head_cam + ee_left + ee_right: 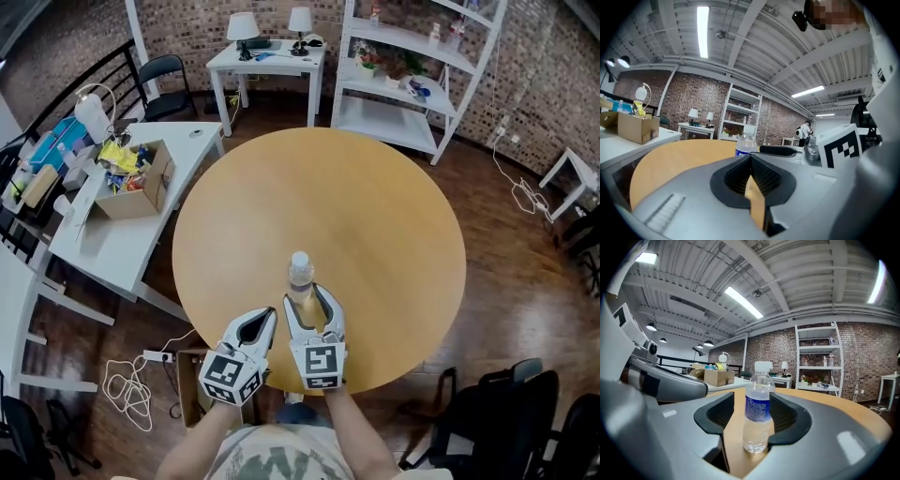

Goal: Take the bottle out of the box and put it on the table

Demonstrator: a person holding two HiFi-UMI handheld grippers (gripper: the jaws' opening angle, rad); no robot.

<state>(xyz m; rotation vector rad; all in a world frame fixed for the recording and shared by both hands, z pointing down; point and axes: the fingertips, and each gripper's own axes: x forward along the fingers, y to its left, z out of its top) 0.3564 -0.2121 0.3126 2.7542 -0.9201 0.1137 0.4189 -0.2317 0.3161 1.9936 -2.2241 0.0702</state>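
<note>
Bottle (757, 408), just one, stands between right hand-held gripper's (307, 292) loose jaws; left hand-held gripper (269, 313) clenched, empty.

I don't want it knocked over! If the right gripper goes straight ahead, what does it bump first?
The water bottle, upright on the round table, between the open jaws of the right gripper; likely at once.
</note>
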